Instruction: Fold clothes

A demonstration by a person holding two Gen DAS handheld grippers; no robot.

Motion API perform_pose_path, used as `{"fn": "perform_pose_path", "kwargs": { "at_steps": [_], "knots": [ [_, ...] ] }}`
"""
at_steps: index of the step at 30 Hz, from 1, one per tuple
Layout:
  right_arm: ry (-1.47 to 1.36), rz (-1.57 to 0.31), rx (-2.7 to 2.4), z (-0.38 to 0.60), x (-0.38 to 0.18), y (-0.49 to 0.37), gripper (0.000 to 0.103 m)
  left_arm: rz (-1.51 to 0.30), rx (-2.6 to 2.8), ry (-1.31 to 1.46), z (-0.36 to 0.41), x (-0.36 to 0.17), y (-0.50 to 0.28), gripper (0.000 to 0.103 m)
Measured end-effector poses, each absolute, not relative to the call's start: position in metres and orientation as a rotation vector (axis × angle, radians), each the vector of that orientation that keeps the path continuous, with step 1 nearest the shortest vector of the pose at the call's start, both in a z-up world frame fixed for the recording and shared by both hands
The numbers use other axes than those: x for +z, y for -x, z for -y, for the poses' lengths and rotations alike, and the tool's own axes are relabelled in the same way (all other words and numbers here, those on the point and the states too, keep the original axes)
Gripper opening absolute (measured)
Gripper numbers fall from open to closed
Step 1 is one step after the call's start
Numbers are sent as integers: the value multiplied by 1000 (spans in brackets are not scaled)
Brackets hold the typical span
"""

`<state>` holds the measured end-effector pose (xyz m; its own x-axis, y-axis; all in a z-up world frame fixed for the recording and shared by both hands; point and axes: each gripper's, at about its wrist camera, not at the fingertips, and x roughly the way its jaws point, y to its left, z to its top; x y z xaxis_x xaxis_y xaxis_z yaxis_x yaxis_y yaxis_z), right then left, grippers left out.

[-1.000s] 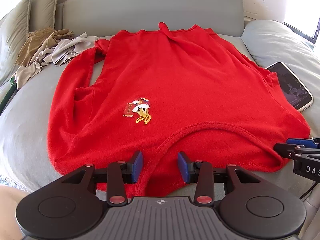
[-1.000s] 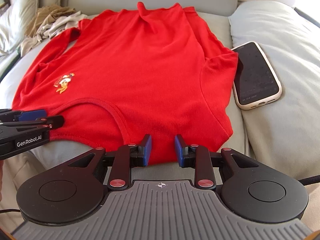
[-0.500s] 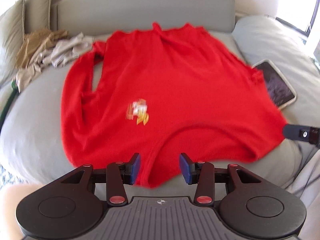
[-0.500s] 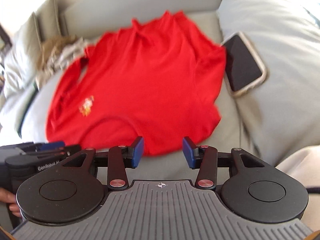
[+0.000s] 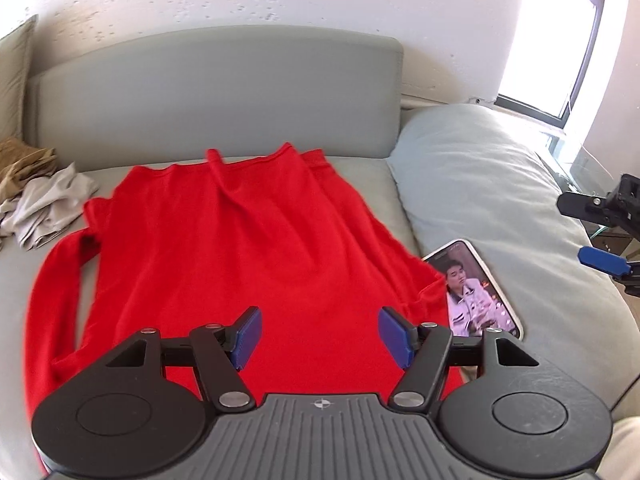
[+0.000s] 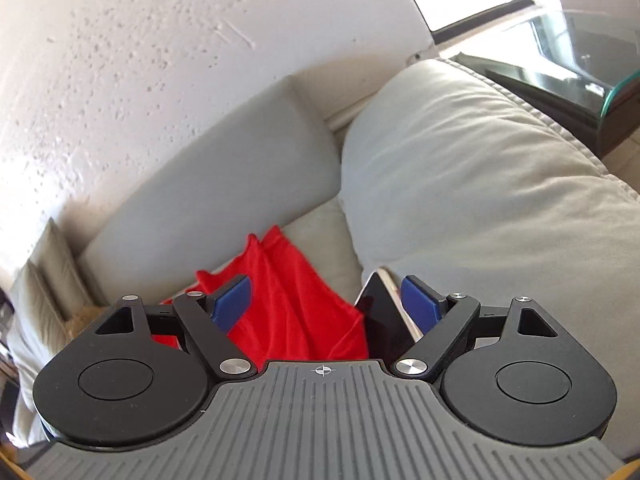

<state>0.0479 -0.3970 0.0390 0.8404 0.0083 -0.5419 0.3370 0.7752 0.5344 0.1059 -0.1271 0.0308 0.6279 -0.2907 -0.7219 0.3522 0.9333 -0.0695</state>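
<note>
A red long-sleeved shirt (image 5: 240, 264) lies spread flat on the grey sofa seat (image 5: 24, 264), its hem toward the backrest. My left gripper (image 5: 320, 336) is open and empty, held above the shirt's near end. My right gripper (image 6: 324, 304) is open and empty, raised and tilted; its tips also show at the right edge of the left wrist view (image 5: 596, 232). The right wrist view shows only the shirt's far part (image 6: 292, 304).
A phone (image 5: 472, 292) with a lit screen lies beside the shirt's right edge, against a large grey cushion (image 5: 500, 200). Crumpled beige and grey clothes (image 5: 36, 200) lie at the far left. A glass table (image 6: 580, 60) stands past the sofa's right end.
Both grippers have lifted away from the shirt's near edge and opened wider. The right gripper rose and tilted up toward the wall; the left moved forward over the shirt.
</note>
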Motion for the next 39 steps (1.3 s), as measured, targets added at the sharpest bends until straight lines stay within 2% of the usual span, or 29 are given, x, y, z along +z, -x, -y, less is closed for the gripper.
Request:
{"fn": "perform_pose_path", "kwargs": {
  "at_steps": [5,8,12,15,18,25,31,32,34,35,36,39],
  "knots": [
    [-594,-681,-66,417,23,-99,85,-796,-310,-48,165,30,-132,64],
    [-550,-665,-72,420,22,-123,85,-767,-241,11,176,37,-150,64],
    [-514,-608,-101,439,23,-146,85,-817,-248,21,204,23,-203,67],
    [-556,-576,-96,462,10,-145,85,-854,-253,29,225,12,-243,56],
    [-607,-630,-81,482,-5,-149,80,-891,-257,37,246,1,-283,34],
    [-684,-682,-64,509,-20,-155,78,-978,-180,15,292,-34,-371,35],
    [-696,-693,-58,517,-28,-154,79,-1049,-73,-118,311,-74,-411,37],
    [-696,-695,-58,518,-29,-154,79,-1064,-50,-133,313,-80,-415,39],
    [-705,-696,-57,519,-31,-156,79,-1042,-54,-147,314,-79,-413,56],
    [-708,-695,-56,519,-31,-157,79,-1032,-56,-154,315,-78,-412,58],
    [-707,-694,-55,519,-31,-156,79,-1021,-58,-161,315,-78,-411,54],
    [-697,-694,-53,518,-31,-156,79,-990,-64,-182,317,-76,-409,1]
  ]
}}
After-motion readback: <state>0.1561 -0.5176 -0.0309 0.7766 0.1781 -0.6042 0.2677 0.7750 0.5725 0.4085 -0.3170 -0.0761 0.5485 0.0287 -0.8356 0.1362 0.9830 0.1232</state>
